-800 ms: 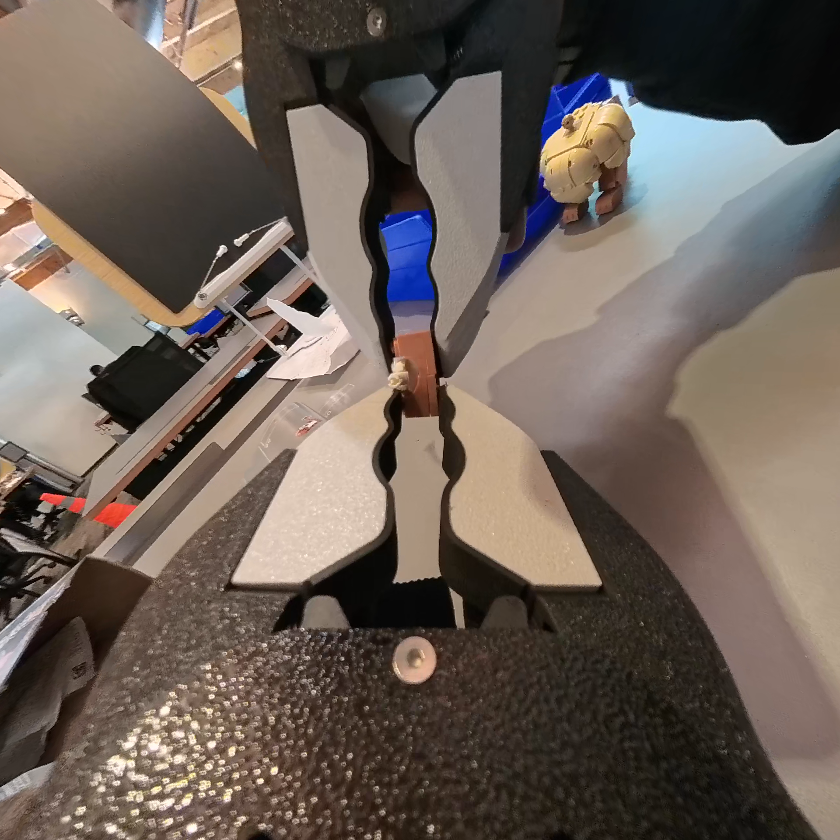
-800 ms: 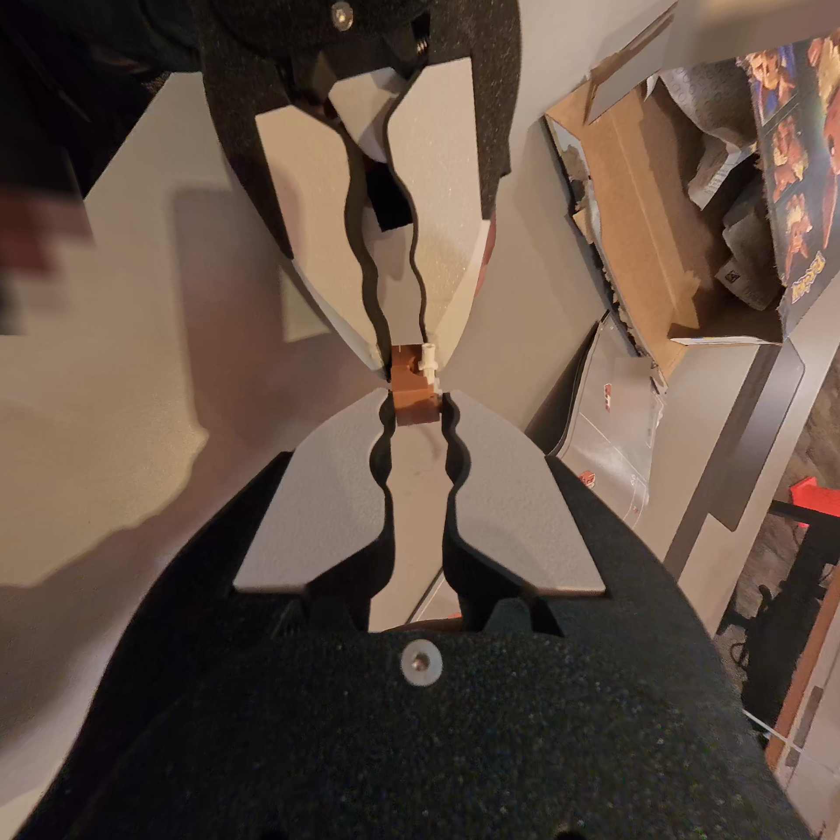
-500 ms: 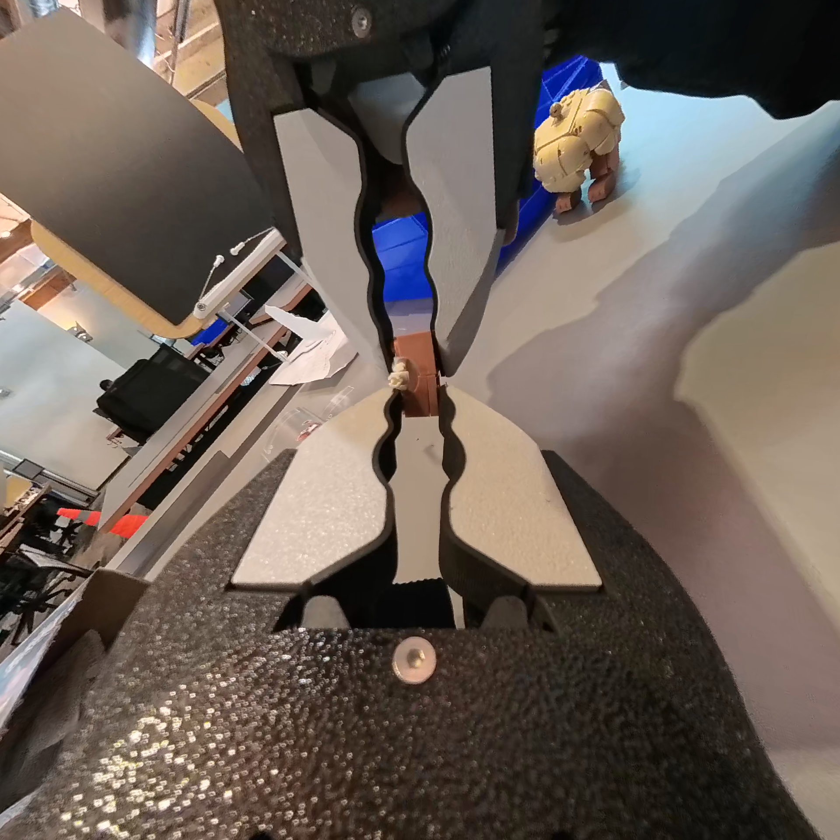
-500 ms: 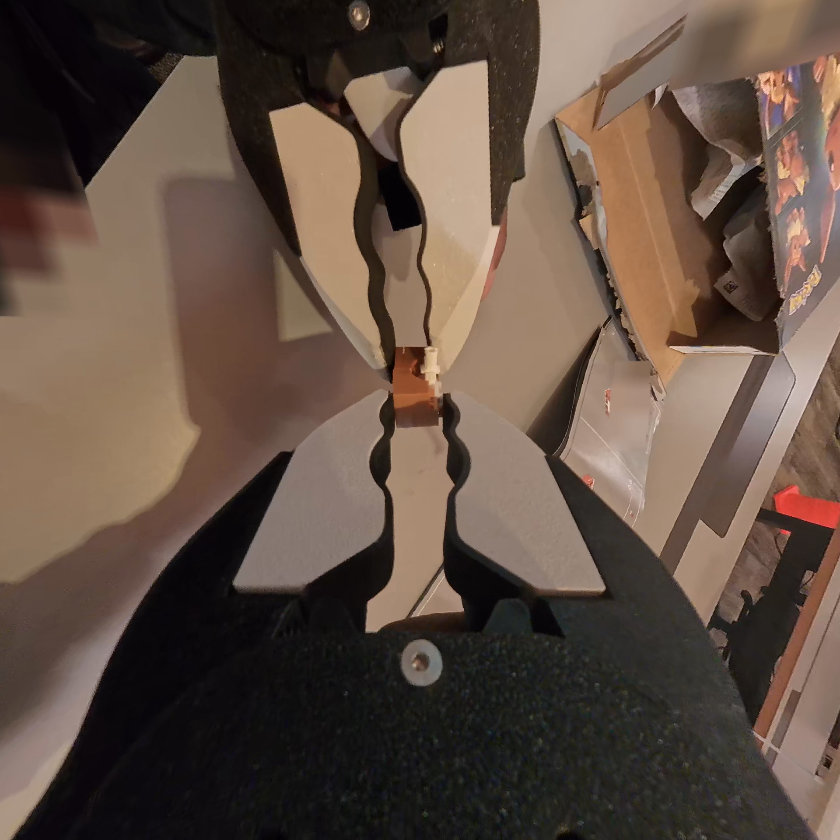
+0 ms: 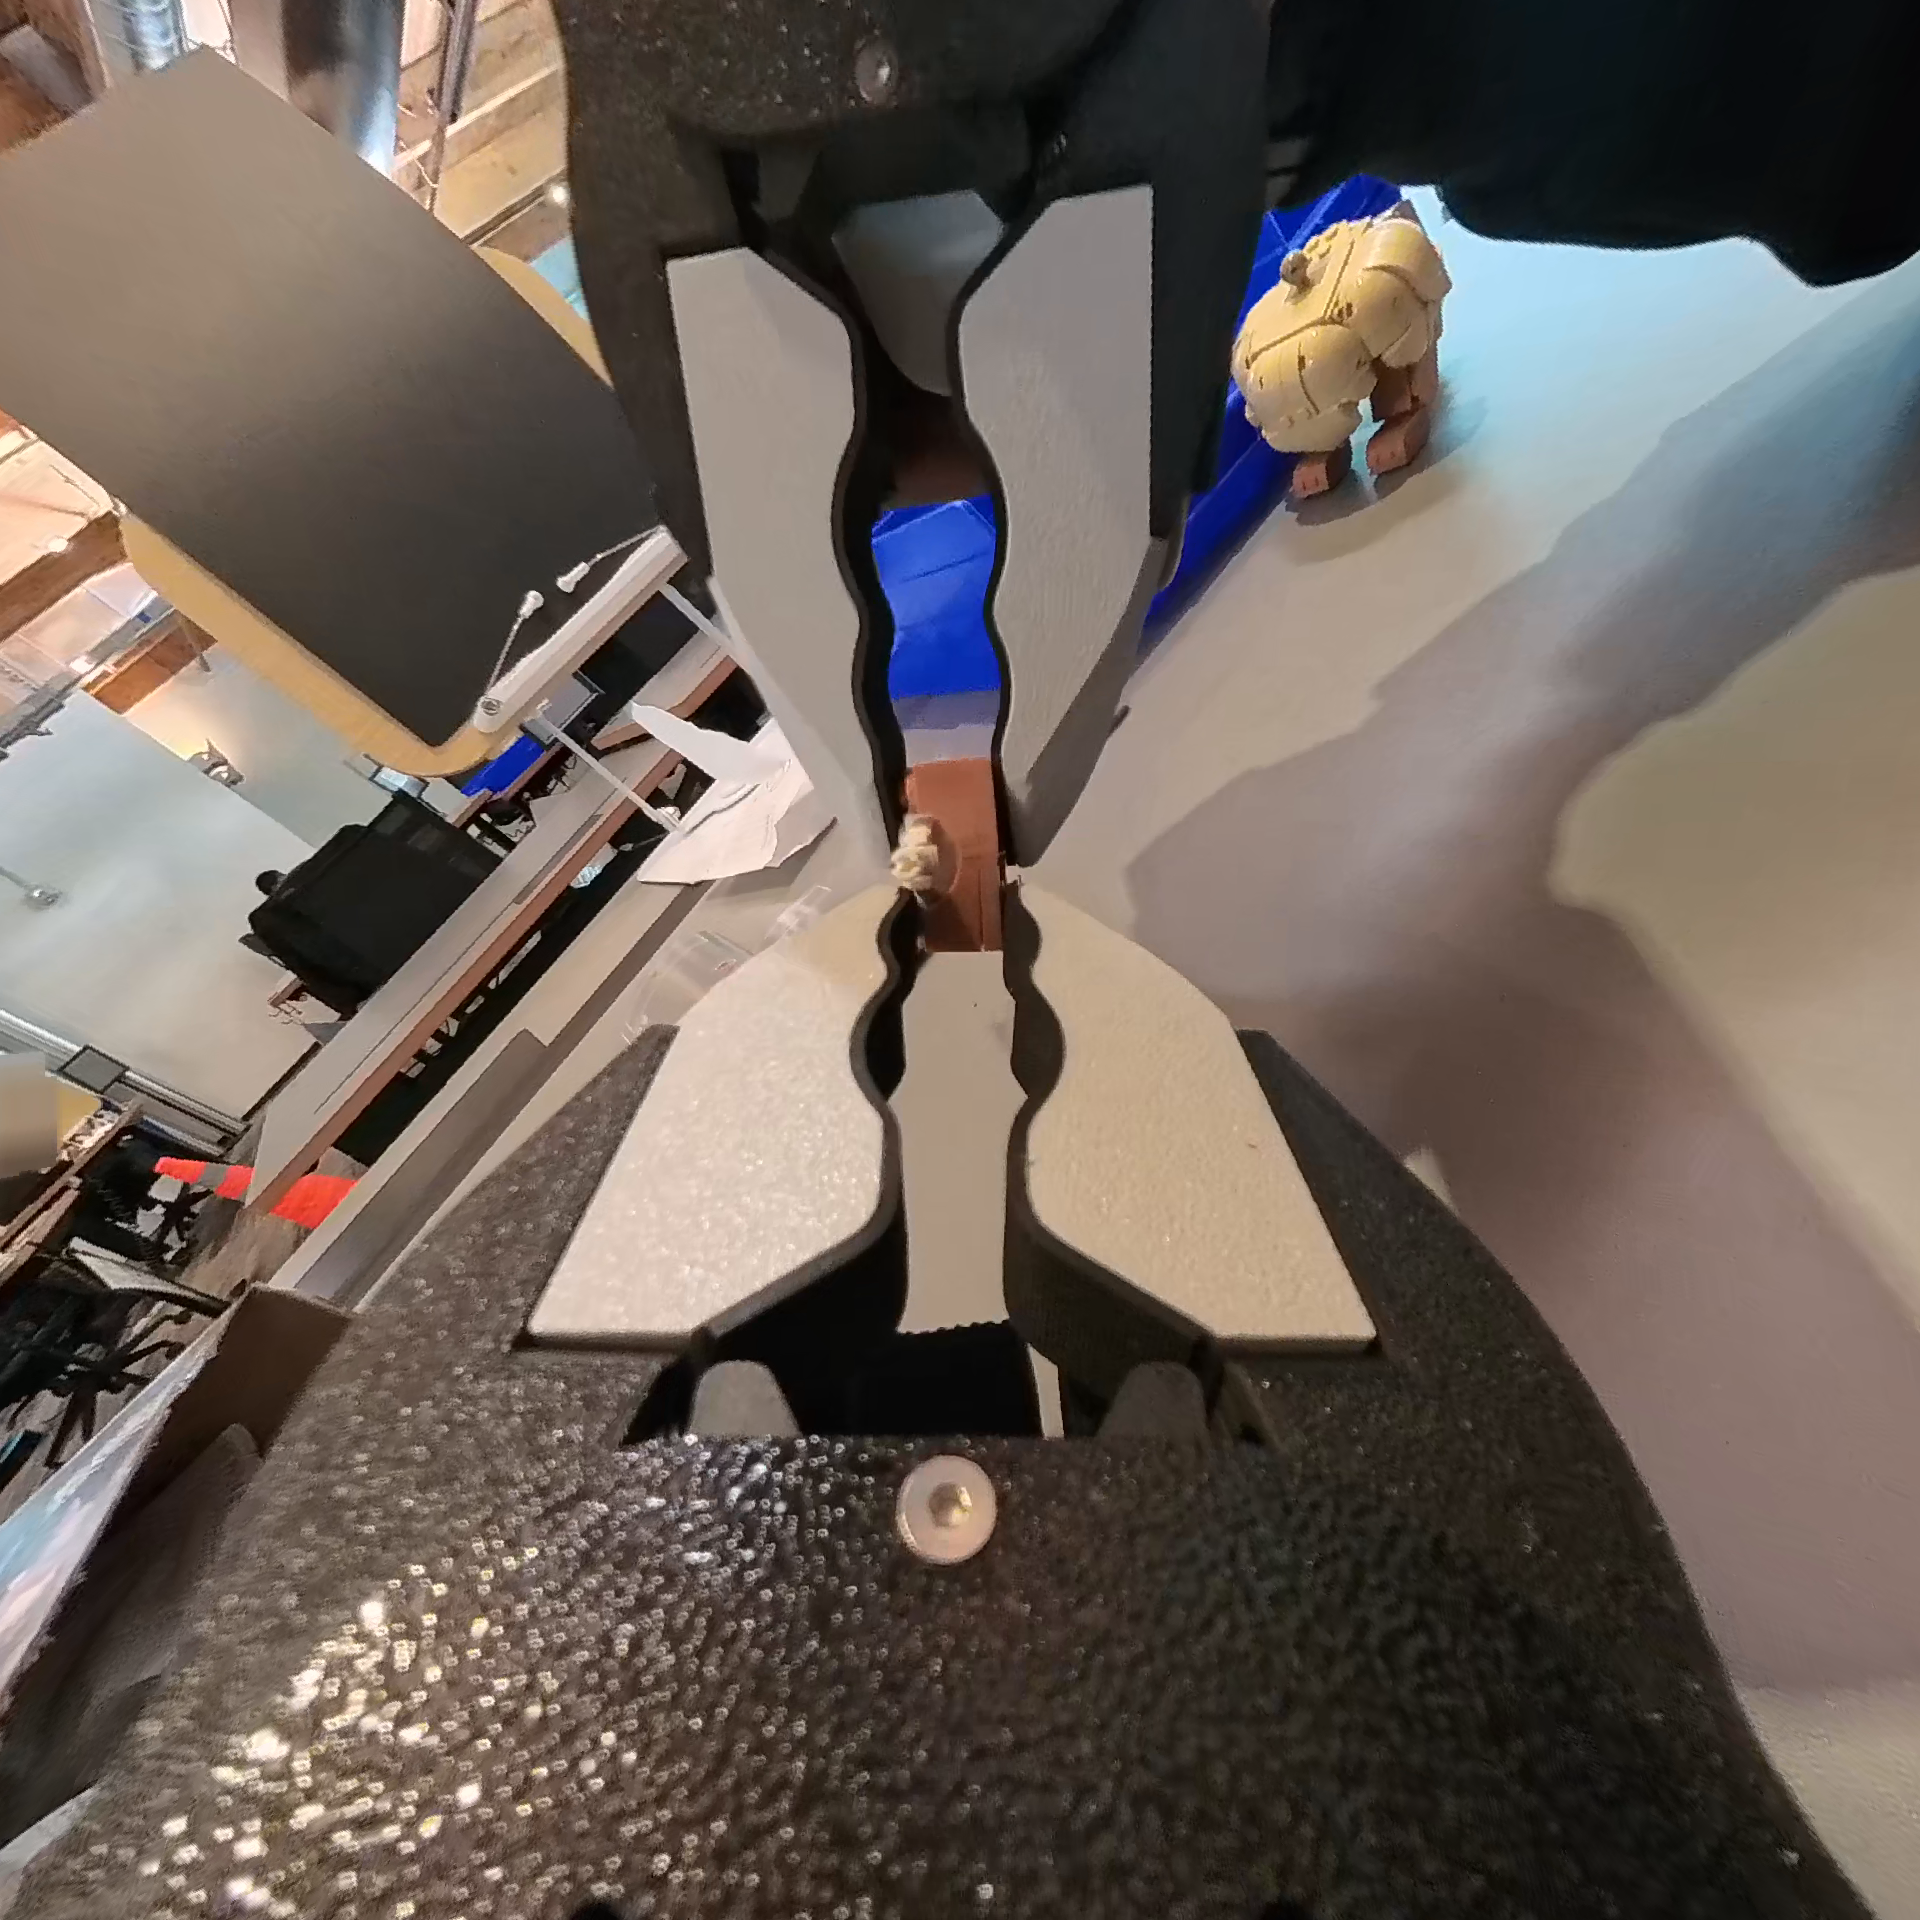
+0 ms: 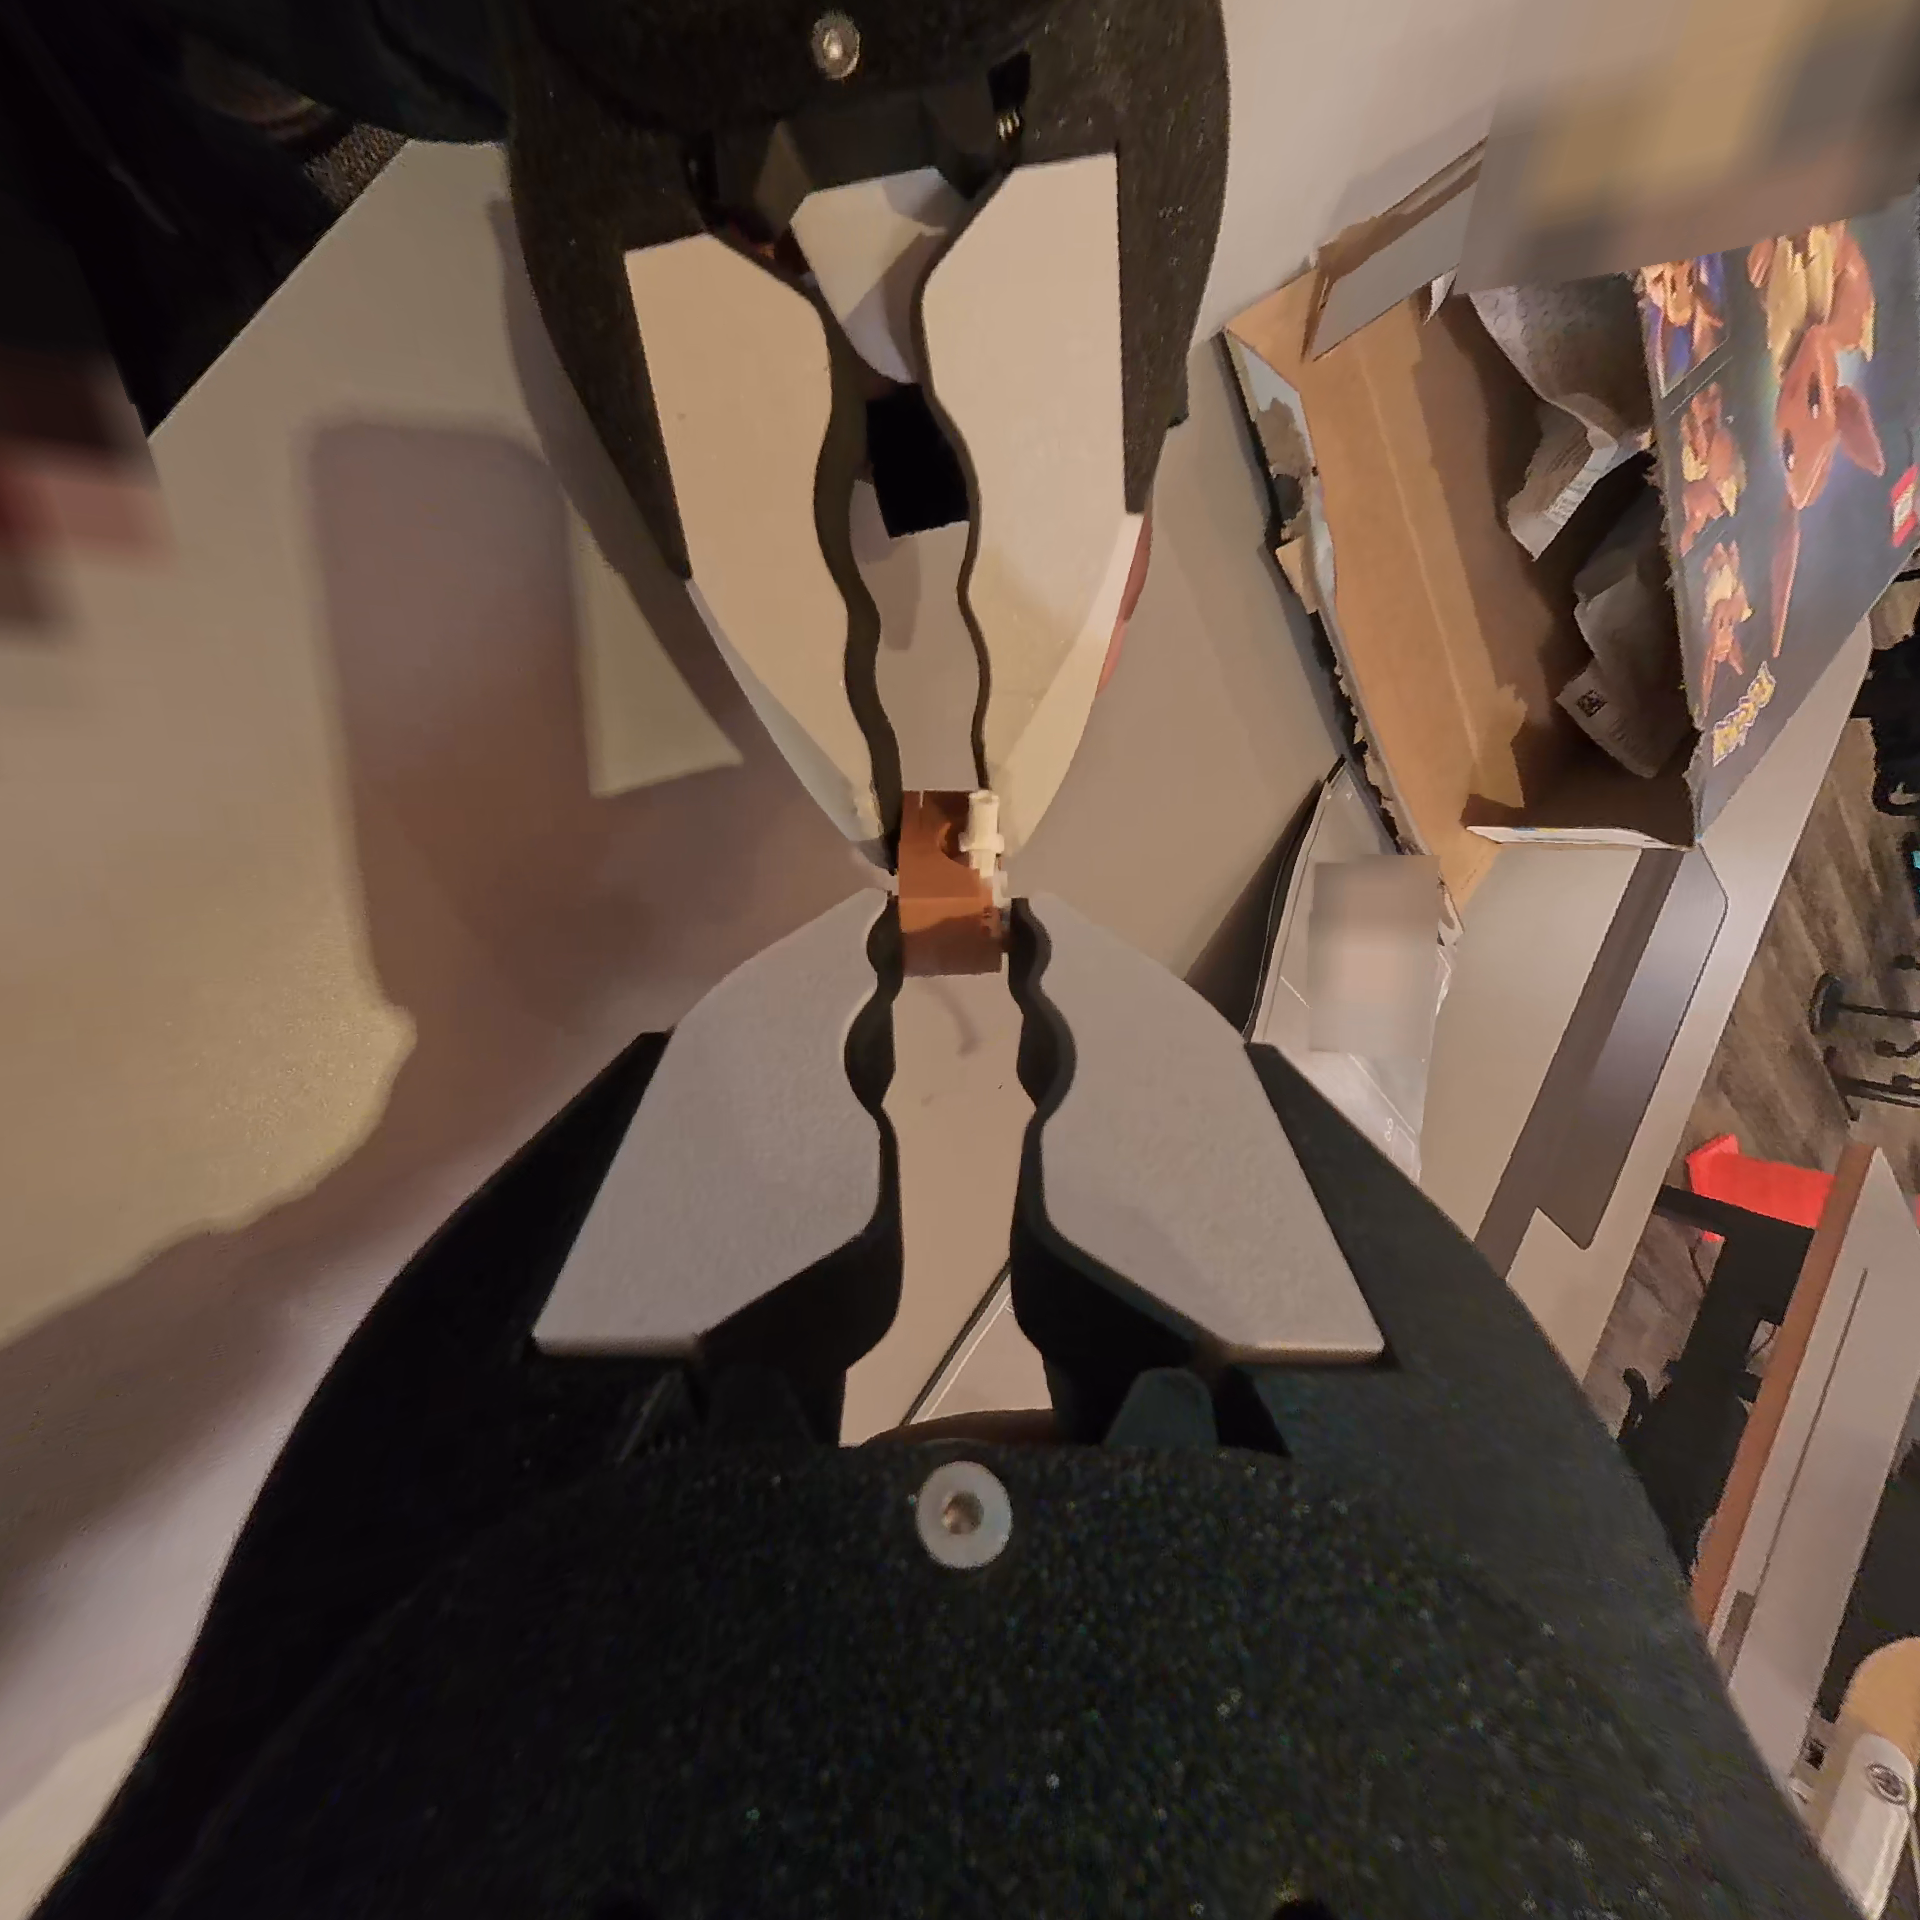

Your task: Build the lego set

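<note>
Under me is the pale grey surface (image 5: 1558, 727), broad and bare where I'm working, with a blue bin (image 5: 1236, 488) at its far side and, off the right edge, an open cardboard box (image 6: 1455, 540) with a printed toy carton (image 6: 1787, 436) lying in it. Standing beside that bin, well apart from my hands, is a cream and brown brick figure (image 5: 1340, 353), upright on its legs. Closer in, my left tool (image 5: 961, 914) is clenched on a small brown brick piece (image 5: 961, 862), both pads pressed to its sides, and my right tool (image 6: 951, 935) is clamped on the same piece (image 6: 940, 894) from the opposite end, so the two tools meet tip to tip with the piece held in the air between them, above the surface. Smallest of all, a cream peg (image 6: 982, 836) sticks out of the brown piece's side, right against one of my fingertips. I judge this thing feather-light, hard and stiff, with smooth plastic faces that could skid or twist under the pads if I squeeze off-centre. The flat opposite sides are the place to hold it, square on; I'd stay off the peg, which looks thin enough to pop out or snap under side load.
</note>
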Motion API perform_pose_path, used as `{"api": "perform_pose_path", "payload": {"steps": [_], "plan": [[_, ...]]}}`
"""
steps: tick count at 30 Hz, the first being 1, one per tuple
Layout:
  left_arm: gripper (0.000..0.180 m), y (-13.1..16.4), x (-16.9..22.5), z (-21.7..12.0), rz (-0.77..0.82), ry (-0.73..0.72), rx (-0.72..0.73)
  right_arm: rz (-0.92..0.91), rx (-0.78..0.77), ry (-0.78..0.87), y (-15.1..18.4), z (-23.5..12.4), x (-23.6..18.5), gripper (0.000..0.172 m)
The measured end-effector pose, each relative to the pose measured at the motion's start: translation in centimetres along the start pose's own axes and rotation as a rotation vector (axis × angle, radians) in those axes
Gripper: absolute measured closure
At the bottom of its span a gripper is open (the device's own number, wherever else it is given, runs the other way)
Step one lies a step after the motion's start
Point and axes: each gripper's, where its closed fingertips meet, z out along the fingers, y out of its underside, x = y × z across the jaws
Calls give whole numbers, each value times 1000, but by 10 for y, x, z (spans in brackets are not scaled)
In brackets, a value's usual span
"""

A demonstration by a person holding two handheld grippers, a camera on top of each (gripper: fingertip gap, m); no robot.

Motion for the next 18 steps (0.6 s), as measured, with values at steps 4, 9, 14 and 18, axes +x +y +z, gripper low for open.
{"api": "perform_pose_path", "payload": {"steps": [4,9,14,18], "plan": [[165,-4,-3,-2,-36,-8,36,11,33,11,-2,-3,3,153],[162,-11,-8,-7,-108,-5,98,29,66,13,-3,-4,5,153],[156,-12,-14,-13,-172,-3,136,73,159,22,-11,-10,11,153],[146,-14,-15,-14,-245,25,166,122,272,3,-19,-14,9,153]]}}
